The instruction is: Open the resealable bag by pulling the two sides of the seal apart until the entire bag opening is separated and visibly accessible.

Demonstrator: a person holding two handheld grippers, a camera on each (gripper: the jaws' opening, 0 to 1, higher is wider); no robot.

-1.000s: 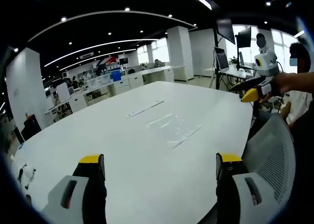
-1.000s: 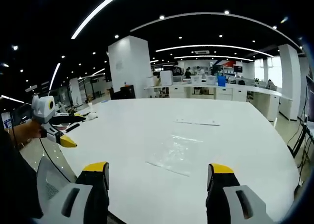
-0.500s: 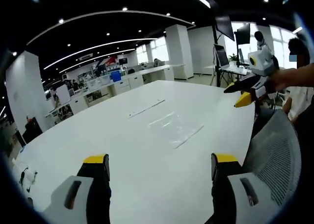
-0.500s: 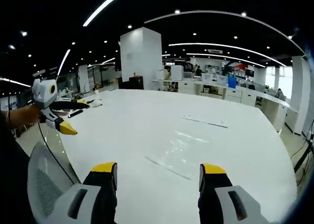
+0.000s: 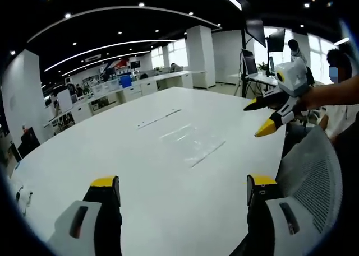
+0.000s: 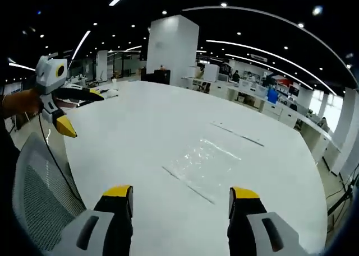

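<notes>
A clear resealable bag lies flat on the white table, its seal strip along the near edge. In the left gripper view my left gripper is open, above the table's near part and short of the bag. My right gripper comes in from the right there, jaws apart, held by a hand above the table's right edge. In the right gripper view my right gripper is open, just short of the bag's seal edge. My left gripper shows at the left, open, over the table's edge.
A thin clear strip lies on the table beyond the bag. A grey mesh chair back stands at the table's near edge. Office desks, pillars and monitors stand farther off; a person stands at the far right.
Both cameras have shifted slightly. The right gripper has come lower and closer toward the bag, which looks larger in its view. The bag has not moved.
</notes>
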